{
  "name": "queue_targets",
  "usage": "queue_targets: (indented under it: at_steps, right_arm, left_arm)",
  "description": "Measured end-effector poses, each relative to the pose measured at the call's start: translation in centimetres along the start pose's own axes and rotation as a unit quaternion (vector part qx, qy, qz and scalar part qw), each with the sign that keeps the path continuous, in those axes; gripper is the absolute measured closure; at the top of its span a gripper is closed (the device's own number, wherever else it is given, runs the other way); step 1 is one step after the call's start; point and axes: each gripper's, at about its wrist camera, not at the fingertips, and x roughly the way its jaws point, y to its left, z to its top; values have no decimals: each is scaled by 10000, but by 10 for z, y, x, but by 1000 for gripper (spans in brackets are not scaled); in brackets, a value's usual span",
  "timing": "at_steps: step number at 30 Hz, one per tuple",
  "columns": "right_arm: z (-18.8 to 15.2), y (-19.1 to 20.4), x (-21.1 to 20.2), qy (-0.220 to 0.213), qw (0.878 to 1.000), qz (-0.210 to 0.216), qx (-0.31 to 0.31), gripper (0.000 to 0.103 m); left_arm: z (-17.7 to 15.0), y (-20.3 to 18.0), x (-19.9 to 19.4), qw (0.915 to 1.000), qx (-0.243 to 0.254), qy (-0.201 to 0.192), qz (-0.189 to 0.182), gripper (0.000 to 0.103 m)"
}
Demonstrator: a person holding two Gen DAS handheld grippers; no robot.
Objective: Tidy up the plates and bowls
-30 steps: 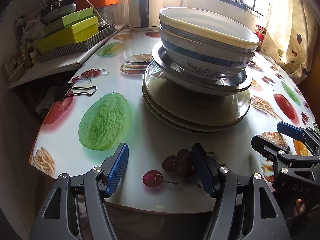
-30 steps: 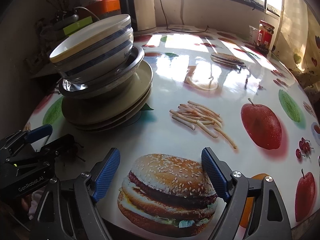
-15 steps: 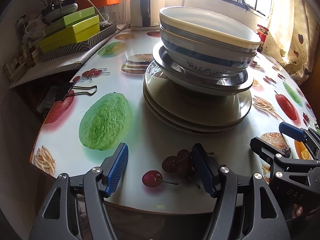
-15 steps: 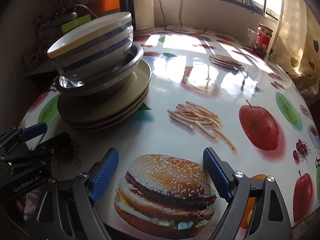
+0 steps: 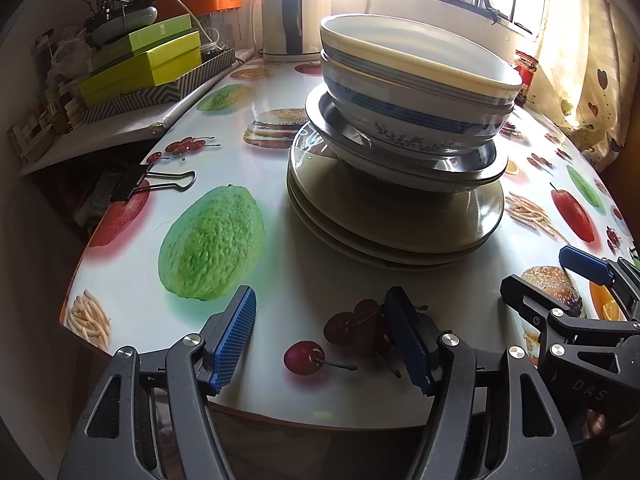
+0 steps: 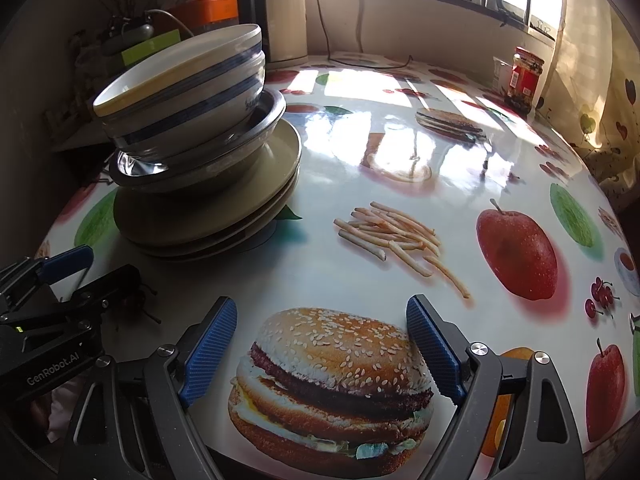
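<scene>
- The crockery is found gathered in one pile on the glossy round table printed with fruit and burgers (image 6: 400, 152); the pile stands toward the table's left part, near the edge where both tools are held.
- At the bottom, the broad beige-olive ceramic plates (image 5: 400, 216) are seen nested; at least three rims can be counted, though the exact number cannot be told.
- On these the shallow metal dishes with dark rims (image 5: 460, 168) are set; within them the two white bowls with blue bands (image 5: 416, 92) are stacked, the upper one edged in pale yellow and tilted slightly.
- The left gripper (image 5: 320, 334) is held with its blue ribbed pads spread apart and nothing between them; it is poised low above the table's near edge, apart from the pile.
- The right gripper (image 6: 322, 350) is likewise spread wide and empty, above the printed burger, beside the pile and not touching it.
- The sorting is judged to be largely done, since no loose plate or bowl is seen elsewhere; what may be left is the straightening of the tilted bowls, or nothing.
- A tall cream electric kettle (image 6: 286, 20) and a red-lidded glass jar (image 6: 526, 76) are left standing at the far side, well apart from the pile.
</scene>
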Motion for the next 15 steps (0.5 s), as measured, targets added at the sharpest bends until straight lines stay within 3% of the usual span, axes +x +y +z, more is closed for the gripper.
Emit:
queue_targets:
  at_steps: [15]
  right_arm:
    - [0, 0, 0, -2, 10000, -2, -4, 15]
  left_arm:
    - [1, 1, 1, 10000, -13, 5, 6, 32]
